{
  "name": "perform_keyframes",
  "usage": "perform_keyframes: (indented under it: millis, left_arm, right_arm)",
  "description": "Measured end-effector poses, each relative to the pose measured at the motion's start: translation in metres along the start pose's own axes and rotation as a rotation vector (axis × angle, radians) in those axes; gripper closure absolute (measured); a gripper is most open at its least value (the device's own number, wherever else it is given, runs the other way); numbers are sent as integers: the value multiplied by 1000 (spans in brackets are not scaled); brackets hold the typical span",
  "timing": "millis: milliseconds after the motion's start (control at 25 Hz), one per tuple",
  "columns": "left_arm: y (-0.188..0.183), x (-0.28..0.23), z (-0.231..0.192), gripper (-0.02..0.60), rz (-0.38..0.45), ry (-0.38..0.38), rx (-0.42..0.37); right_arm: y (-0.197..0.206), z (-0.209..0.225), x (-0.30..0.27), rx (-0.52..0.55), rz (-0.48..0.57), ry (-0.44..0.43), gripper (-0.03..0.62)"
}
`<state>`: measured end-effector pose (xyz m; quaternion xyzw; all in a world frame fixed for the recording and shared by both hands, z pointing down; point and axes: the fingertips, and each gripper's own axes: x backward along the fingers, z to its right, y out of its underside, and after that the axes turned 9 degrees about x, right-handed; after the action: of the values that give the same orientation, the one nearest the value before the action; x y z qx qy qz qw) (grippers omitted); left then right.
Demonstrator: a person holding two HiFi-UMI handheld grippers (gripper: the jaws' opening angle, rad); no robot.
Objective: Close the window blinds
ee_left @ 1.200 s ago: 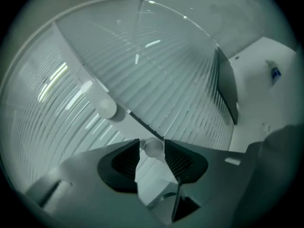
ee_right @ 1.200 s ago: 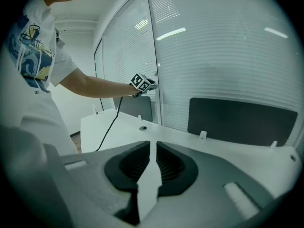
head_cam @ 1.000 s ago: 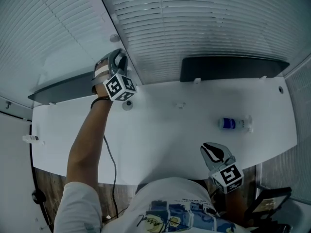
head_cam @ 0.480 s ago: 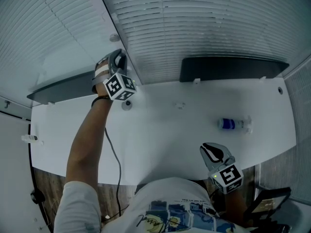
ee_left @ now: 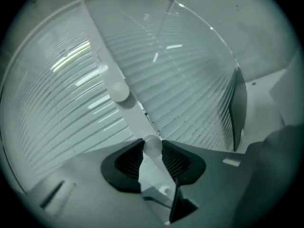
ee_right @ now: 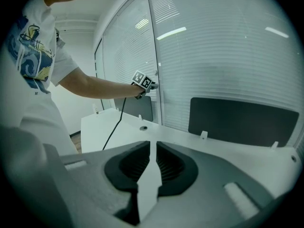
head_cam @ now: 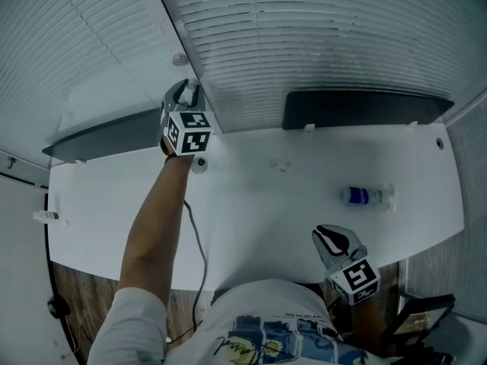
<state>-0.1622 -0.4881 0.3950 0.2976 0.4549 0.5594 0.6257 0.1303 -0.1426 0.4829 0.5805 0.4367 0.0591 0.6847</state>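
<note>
Slatted blinds cover the left pane (head_cam: pixel 76 59) and the right pane (head_cam: pixel 319 44), with a white frame post (head_cam: pixel 169 21) between them. The post carries two round knobs. My left gripper (head_cam: pixel 186 96) reaches up to the post, and its jaws have just been closing with the lower knob (ee_left: pixel 152 146) between them; both pads now press on it. The upper knob (ee_left: pixel 119 91) is free and also shows as a small knob (head_cam: pixel 179 59) in the head view. My right gripper (head_cam: pixel 332 238) hangs low by the desk's near edge, shut on nothing.
A white desk (head_cam: pixel 259 204) runs under the window, with a small bottle (head_cam: pixel 365 195) lying at the right and a cable hole (head_cam: pixel 199 164) near the post. Dark panels (head_cam: pixel 358 109) stand along its far edge. A cable (head_cam: pixel 194 234) hangs from my left arm.
My left wrist has rolled, so the marker cube now faces differently, and the forearm has swung a little to the right. The right gripper has stayed where it was.
</note>
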Motion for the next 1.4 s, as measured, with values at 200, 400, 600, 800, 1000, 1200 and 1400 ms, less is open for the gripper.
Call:
perform_keyframes:
  millis: [200, 400, 600, 800, 1000, 1200, 1400]
  left_arm:
    - [0, 1, -6, 451, -15, -13, 306]
    - [1, 1, -9, 451, -24, 0, 551]
    - [4, 0, -9, 453, -15, 39, 798]
    - [6, -1, -10, 453, 2, 72, 988]
    - [3, 1, -11, 451, -9, 31, 718]
    - [1, 3, -12, 424, 1, -8, 456]
    - [-1, 11, -3, 417, 9, -3, 167]
  right_arm:
    - [-1, 0, 0, 1, 3, 0, 563]
    - [2, 1, 1, -4, 1, 5, 563]
    - [2, 0, 0, -5, 5, 0, 563]
    - [2, 0, 1, -5, 4, -1, 563]
    - [3, 1, 2, -4, 3, 1, 563]
    - [3, 3, 2, -6, 6, 5, 563]
    - [2, 1, 1, -5, 4, 0, 563]
